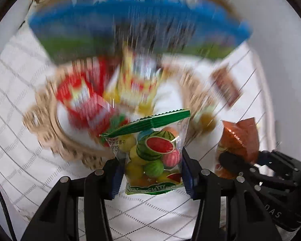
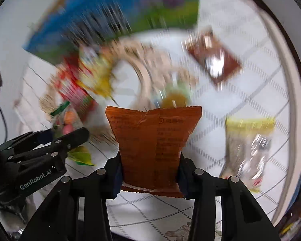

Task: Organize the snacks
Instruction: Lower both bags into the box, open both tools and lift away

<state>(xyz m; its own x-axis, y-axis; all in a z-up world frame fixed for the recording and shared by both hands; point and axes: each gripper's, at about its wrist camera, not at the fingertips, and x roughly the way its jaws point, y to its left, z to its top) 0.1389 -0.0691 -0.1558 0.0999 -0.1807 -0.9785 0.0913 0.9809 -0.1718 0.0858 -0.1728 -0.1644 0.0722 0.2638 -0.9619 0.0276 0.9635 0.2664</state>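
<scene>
Left hand-held gripper (image 1: 152,172) clamps watermelon candy bag (image 1: 153,152); right hand-held gripper (image 2: 150,172) clamps orange packet (image 2: 153,140).

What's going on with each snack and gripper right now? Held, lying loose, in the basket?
left gripper: shut on the watermelon candy bag.
watermelon candy bag: held upright, sealed.
right gripper: shut on the orange packet.
orange packet: held upright, sealed.
brown packet: lying on the tablecloth.
yellow-topped packet: lying on the tablecloth.
woven basket: holds blurred snacks.

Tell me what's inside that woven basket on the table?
The basket holds a red packet and a yellow packet, both blurred. The candy bag in the left gripper covers its near side, so anything there is hidden.
</scene>
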